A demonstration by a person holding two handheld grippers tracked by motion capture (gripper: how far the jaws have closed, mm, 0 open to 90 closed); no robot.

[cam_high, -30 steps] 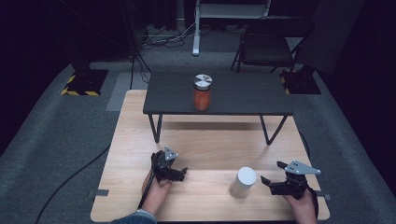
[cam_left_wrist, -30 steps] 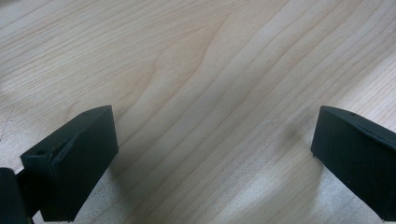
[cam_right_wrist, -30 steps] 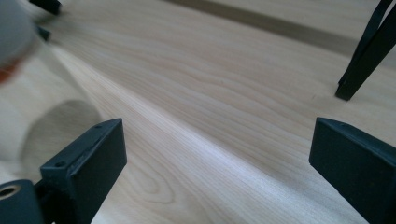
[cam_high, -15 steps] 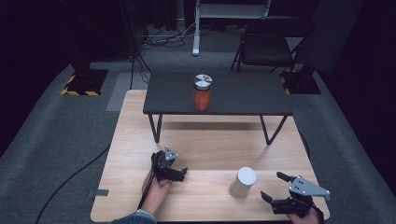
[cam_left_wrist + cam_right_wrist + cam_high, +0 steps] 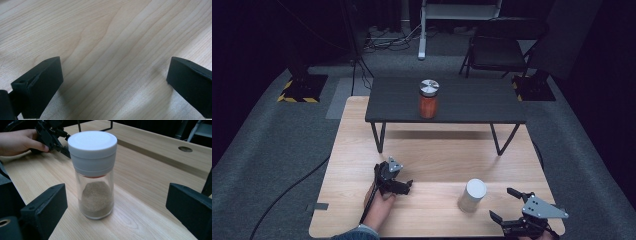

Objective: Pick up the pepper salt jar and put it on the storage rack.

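A glass shaker jar (image 5: 93, 175) with a white cap and brownish powder in its bottom stands upright on the light wooden table (image 5: 432, 155); from above it is the white-topped jar (image 5: 473, 195). My right gripper (image 5: 502, 203) lies near the table's front right corner, open, pointing at the jar from a short distance. In the right gripper view its jaws stand wide on either side of the jar without touching it. My left gripper (image 5: 406, 186) rests on the wood at front left, held by a hand (image 5: 379, 205). It is open over bare wood (image 5: 113, 50).
A low black table (image 5: 462, 102) stands on the far half of the wooden top. It carries an orange jar (image 5: 428, 99) with a silver lid. The black table's legs (image 5: 378, 137) come down onto the wood. Dark chairs and stands sit on the floor beyond.
My right gripper has drawn back toward the near edge of the table, away from the white-capped jar. The left gripper and the jars have stayed put.
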